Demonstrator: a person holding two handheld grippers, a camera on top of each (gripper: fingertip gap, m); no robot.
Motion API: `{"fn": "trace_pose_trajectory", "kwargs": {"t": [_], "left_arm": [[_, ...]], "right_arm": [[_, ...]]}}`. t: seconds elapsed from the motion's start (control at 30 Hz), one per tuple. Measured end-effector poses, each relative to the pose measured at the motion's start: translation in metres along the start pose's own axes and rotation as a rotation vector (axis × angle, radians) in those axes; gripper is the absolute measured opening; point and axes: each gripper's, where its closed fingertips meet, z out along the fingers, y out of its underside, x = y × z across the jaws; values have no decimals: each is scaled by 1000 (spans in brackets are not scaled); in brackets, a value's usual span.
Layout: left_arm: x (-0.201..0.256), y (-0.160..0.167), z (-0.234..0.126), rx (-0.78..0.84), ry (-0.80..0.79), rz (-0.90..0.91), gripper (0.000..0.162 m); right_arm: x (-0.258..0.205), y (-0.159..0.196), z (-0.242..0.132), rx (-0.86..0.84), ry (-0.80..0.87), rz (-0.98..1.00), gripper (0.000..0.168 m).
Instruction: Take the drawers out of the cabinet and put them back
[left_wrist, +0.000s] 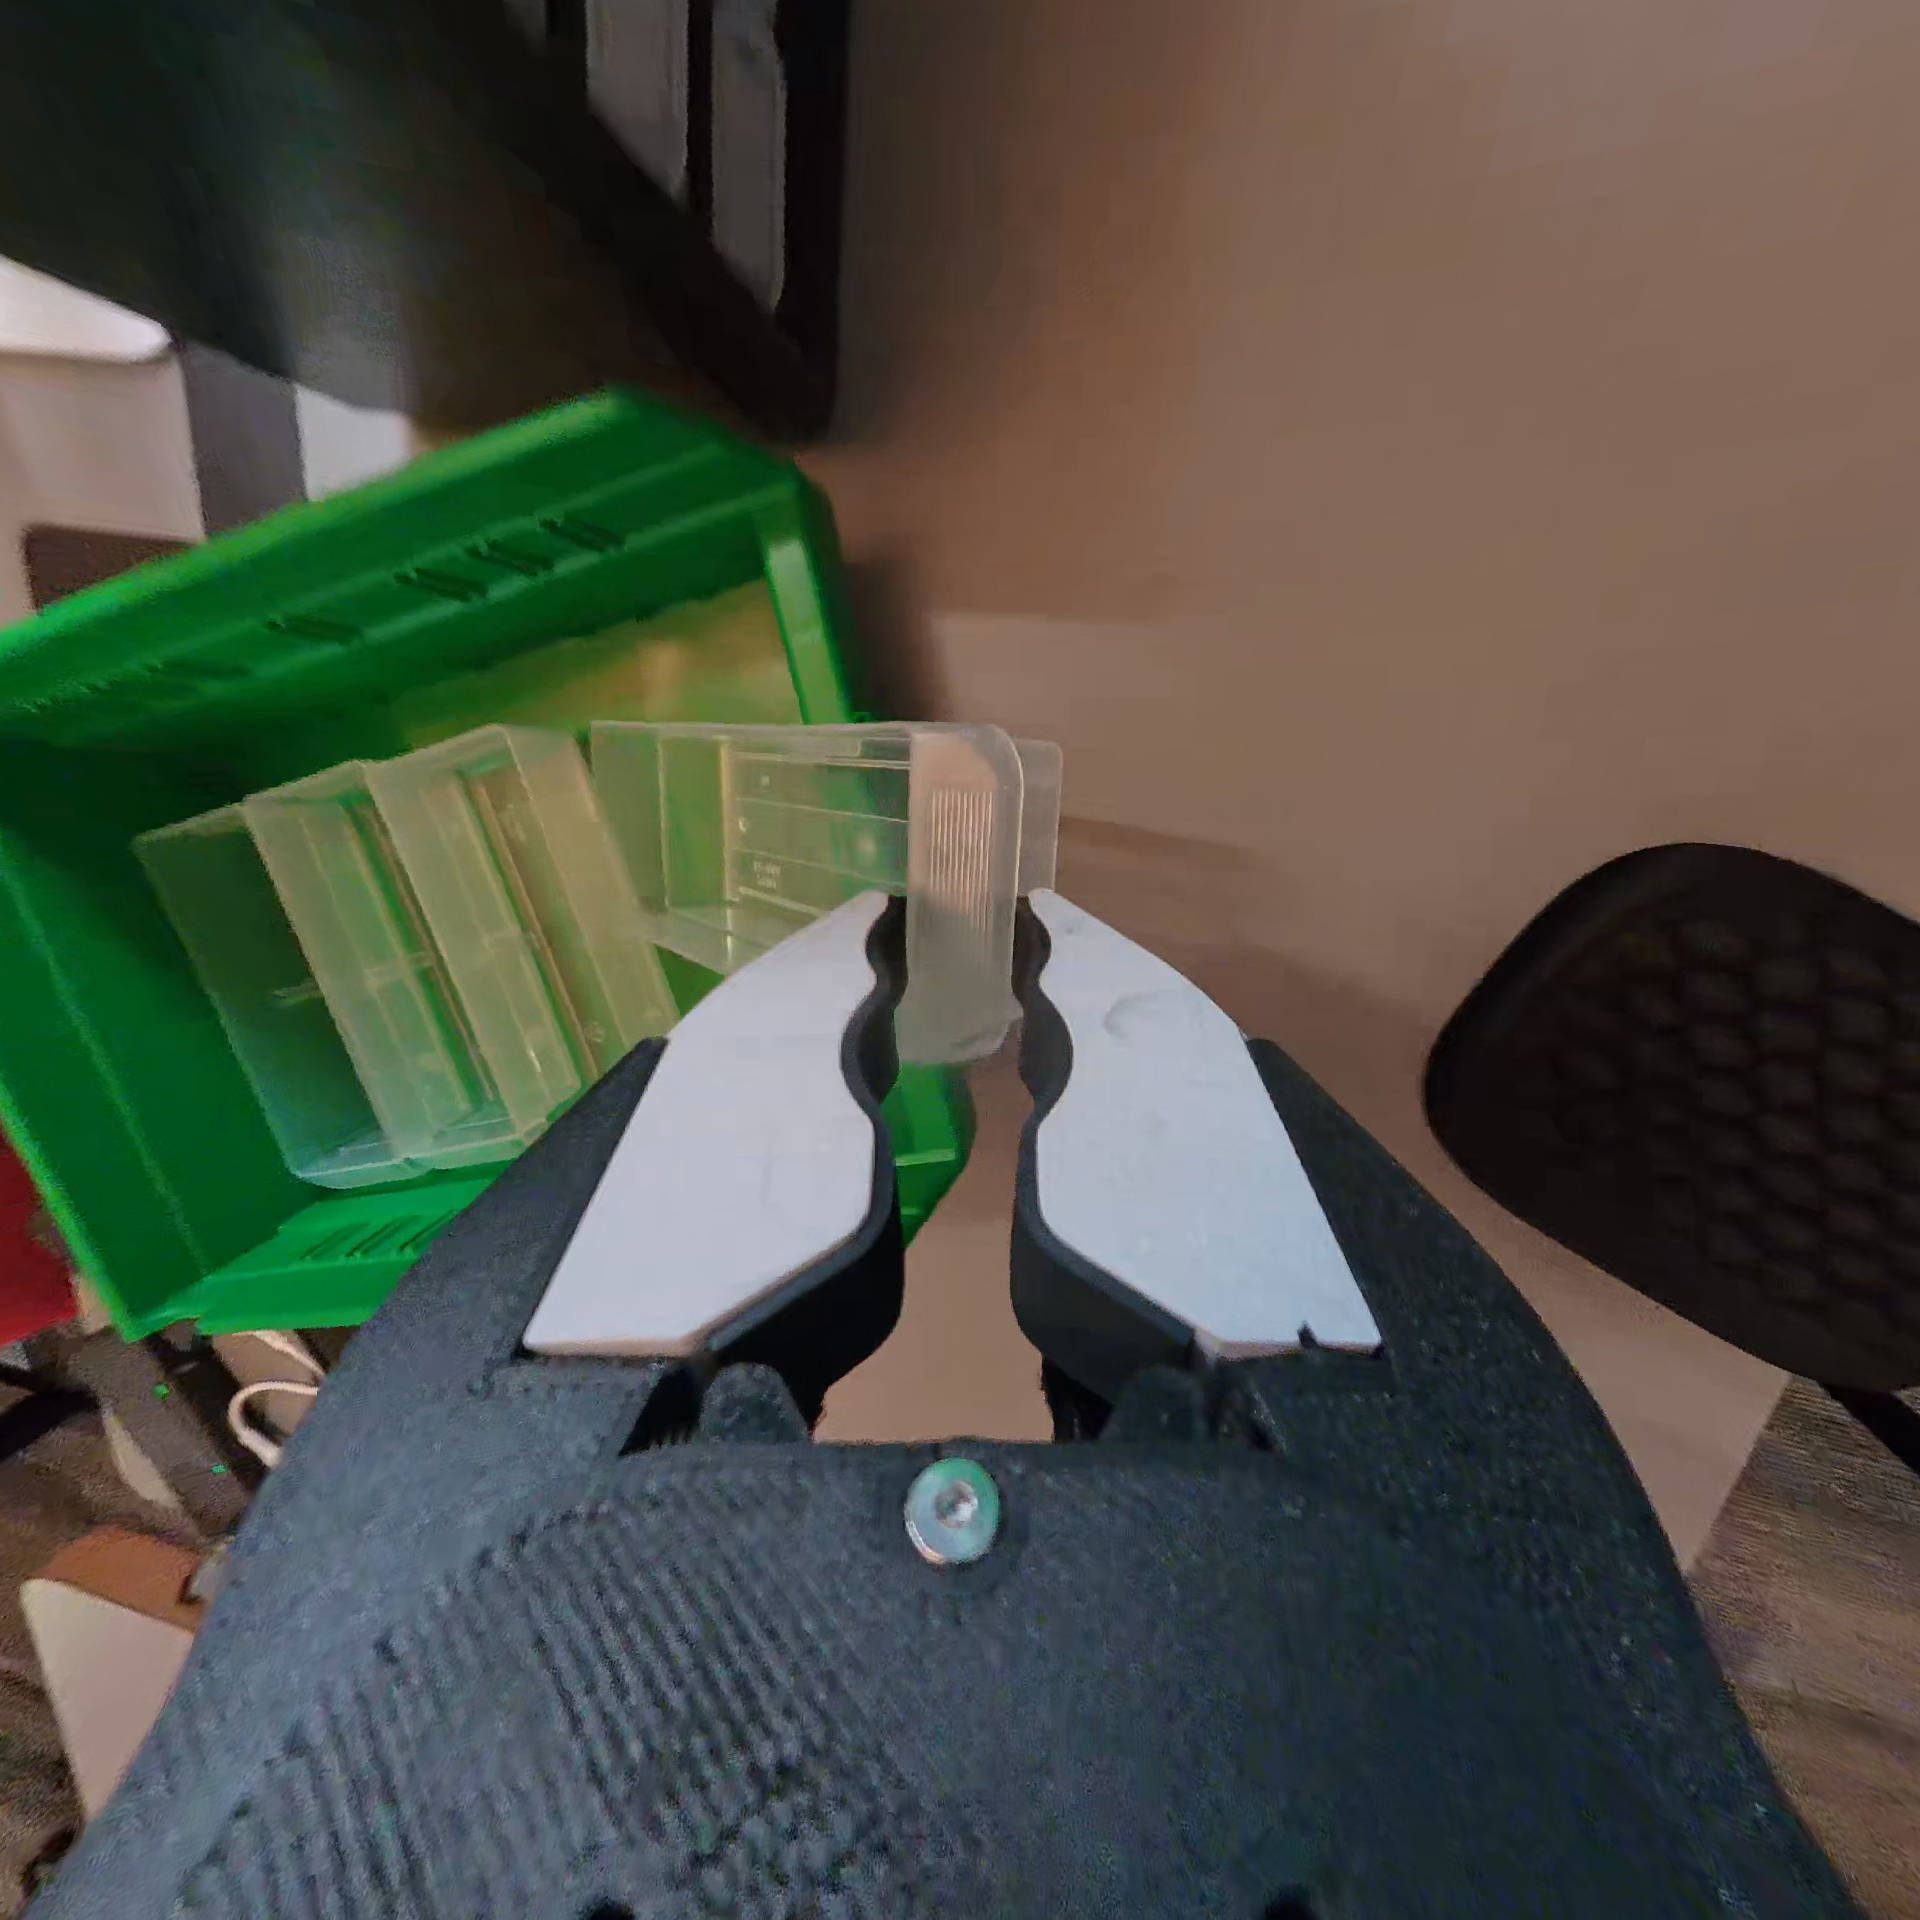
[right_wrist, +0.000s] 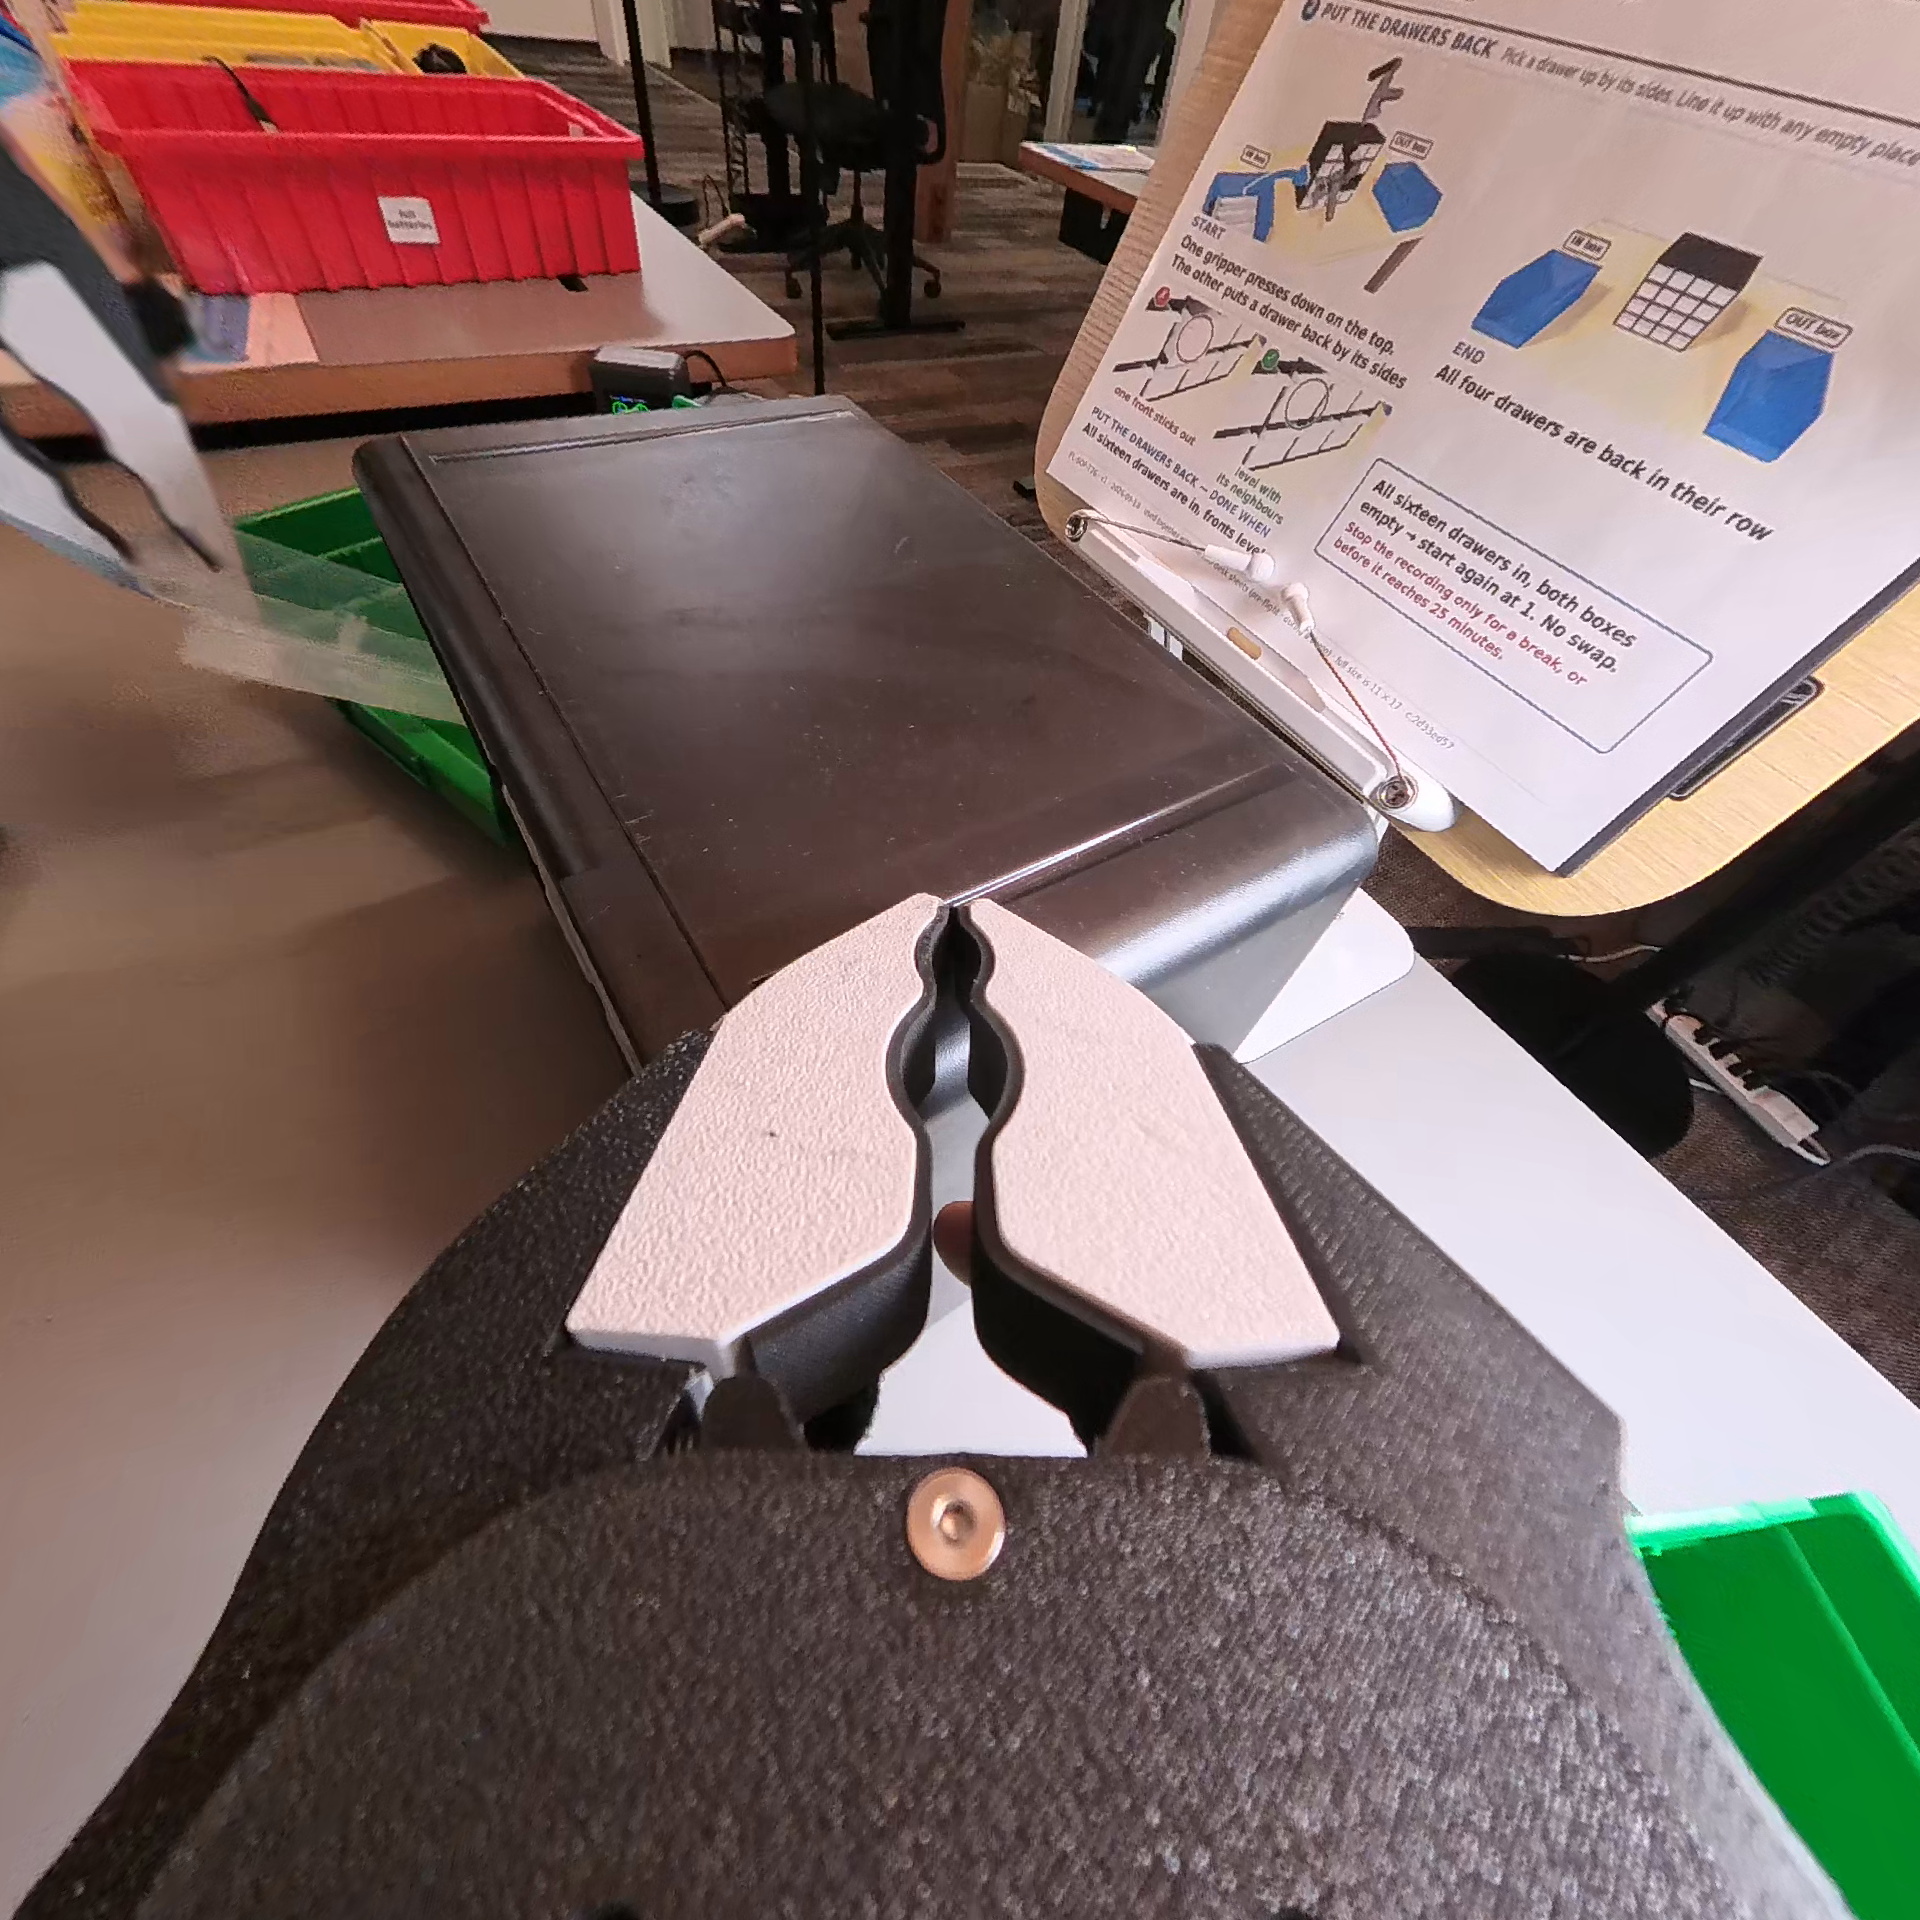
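Note:
My left gripper is shut on the front tab of a clear plastic drawer and holds it just above the right end of a green bin. Two more clear drawers lie inside that bin. The black cabinet shows blurred at the top left. In the right wrist view, my right gripper is shut and empty, its tips at the near edge of the black cabinet's top. The left gripper shows there at the far left with the blurred drawer over the green bin.
A second green bin sits at the near right. A tilted instruction board stands right of the cabinet. Red bins are on a far table. A black office chair is to the right of the table edge.

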Motion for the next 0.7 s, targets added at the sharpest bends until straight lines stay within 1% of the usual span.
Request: {"fn": "trace_pose_trajectory", "kwargs": {"t": [0.17,0.3,0.4,0.53,0.7], "left_arm": [[34,-42,-42,78,-57,77,20],[63,-87,-73,180,-52,99,19],[77,-118,-85,245,-30,79,20],[64,-143,-89,267,-107,42,20],[45,-154,-82,226,-143,32,20]], "right_arm": [[0,0,0,2,-5,0,0],[0,0,0,1,-2,-2,0],[0,0,0,-1,1,-4,0],[0,0,0,-4,5,-8,0],[0,0,0,-4,3,-1,0]]}}
